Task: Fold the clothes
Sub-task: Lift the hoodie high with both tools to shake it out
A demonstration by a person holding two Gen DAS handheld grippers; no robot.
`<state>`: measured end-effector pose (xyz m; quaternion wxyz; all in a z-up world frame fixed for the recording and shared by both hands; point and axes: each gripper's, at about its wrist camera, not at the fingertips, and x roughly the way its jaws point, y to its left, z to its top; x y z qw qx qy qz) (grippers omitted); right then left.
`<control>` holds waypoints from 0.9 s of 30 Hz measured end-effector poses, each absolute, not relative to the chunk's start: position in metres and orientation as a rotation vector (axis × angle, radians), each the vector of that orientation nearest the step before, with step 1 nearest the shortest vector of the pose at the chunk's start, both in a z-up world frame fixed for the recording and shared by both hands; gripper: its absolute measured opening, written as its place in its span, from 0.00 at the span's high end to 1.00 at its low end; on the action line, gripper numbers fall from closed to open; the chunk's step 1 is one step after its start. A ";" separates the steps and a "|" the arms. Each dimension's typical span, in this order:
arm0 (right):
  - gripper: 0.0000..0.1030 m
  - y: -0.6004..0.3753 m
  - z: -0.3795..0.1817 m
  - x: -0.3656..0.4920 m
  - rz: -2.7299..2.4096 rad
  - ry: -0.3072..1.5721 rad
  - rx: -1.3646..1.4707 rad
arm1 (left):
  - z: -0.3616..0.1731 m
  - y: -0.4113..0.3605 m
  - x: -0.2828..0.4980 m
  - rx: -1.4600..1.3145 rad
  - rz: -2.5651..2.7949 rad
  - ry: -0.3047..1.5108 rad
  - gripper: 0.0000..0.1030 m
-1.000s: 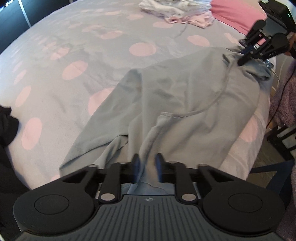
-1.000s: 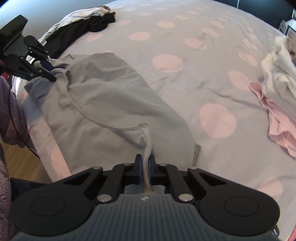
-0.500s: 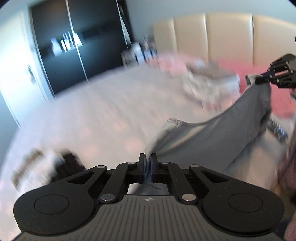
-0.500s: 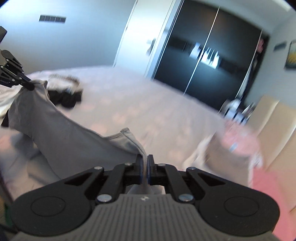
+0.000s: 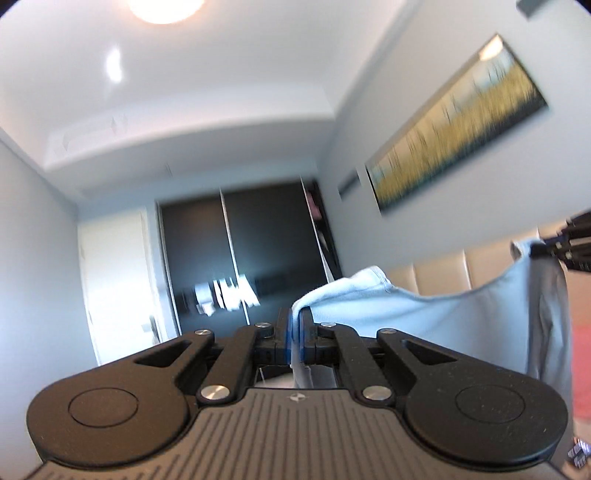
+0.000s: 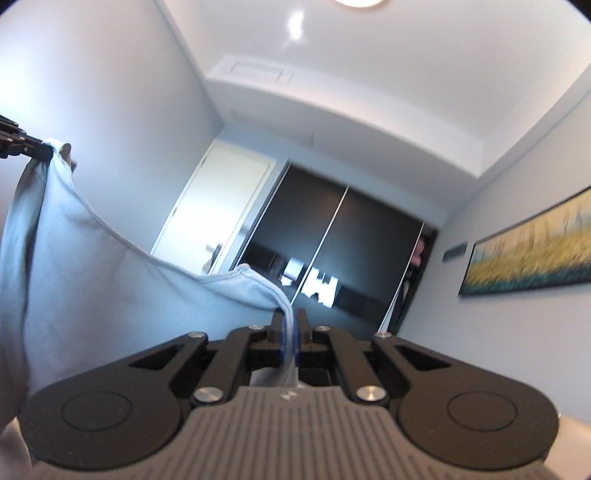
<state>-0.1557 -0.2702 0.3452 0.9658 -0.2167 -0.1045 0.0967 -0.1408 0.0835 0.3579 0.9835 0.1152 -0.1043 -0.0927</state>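
Observation:
A light grey garment (image 5: 424, 325) hangs in the air, stretched between both grippers. My left gripper (image 5: 294, 319) is shut on one top corner of it. My right gripper (image 6: 290, 321) is shut on the other top corner. In the right wrist view the garment (image 6: 74, 288) sags in a curve toward the left gripper (image 6: 35, 149) at the far left edge. In the left wrist view the right gripper (image 5: 554, 249) shows at the far right edge, pinching the cloth. Both cameras point upward; the bed is hidden.
A dark sliding wardrobe (image 5: 251, 258) and a white door (image 5: 118, 280) stand at the far end of the room. A long landscape painting (image 5: 454, 129) hangs on the right wall above a beige padded headboard (image 5: 443, 275). A ceiling lamp (image 5: 162, 9) is overhead.
Both grippers have lifted the garment off the bed and raised it high. The views have tilted from the bedspread up to the walls and ceiling.

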 end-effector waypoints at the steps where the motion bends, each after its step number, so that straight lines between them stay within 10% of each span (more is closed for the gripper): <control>1: 0.95 -0.270 0.351 -0.165 0.185 -0.246 -0.438 | 0.364 0.081 -0.148 0.229 -0.180 -0.241 0.98; 27: 0.95 -0.250 0.269 -0.026 0.186 0.012 -0.403 | 0.270 0.078 0.003 0.351 -0.114 0.156 0.98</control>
